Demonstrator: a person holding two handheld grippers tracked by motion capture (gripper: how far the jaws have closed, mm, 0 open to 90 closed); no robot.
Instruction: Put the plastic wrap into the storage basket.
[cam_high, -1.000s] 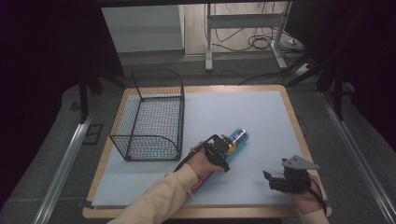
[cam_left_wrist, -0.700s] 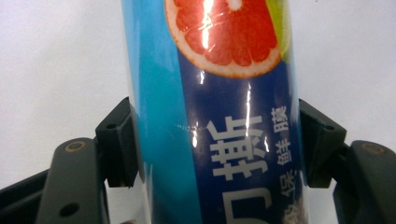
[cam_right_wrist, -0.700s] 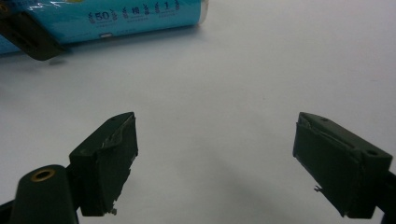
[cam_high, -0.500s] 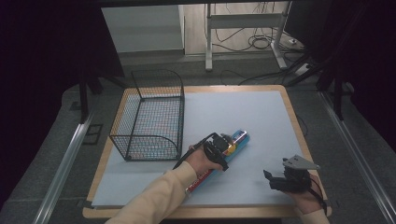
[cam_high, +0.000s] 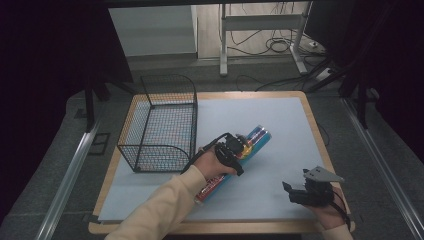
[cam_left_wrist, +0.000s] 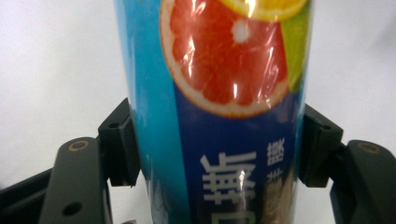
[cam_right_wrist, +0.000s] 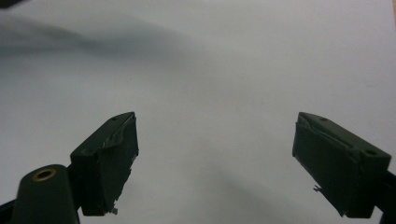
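The left gripper (cam_high: 239, 148) has slid along the tube (cam_left_wrist: 215, 107), clamping it; lifting toward the basket (cam_high: 160, 125) seems next; right gripper (cam_right_wrist: 215, 163) gapes empty.

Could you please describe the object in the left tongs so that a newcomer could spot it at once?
On the pale blue table mat, just right of the black wire basket, lies a long tube. The left tongs clamp it. Its glossy blue wrap with a grapefruit slice is the only colourful thing there.

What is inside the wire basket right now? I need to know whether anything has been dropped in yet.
Through the mesh of the wire basket, only the wooden table edge and pale mat show beneath it. The colourful tube lies outside, in the left claw.
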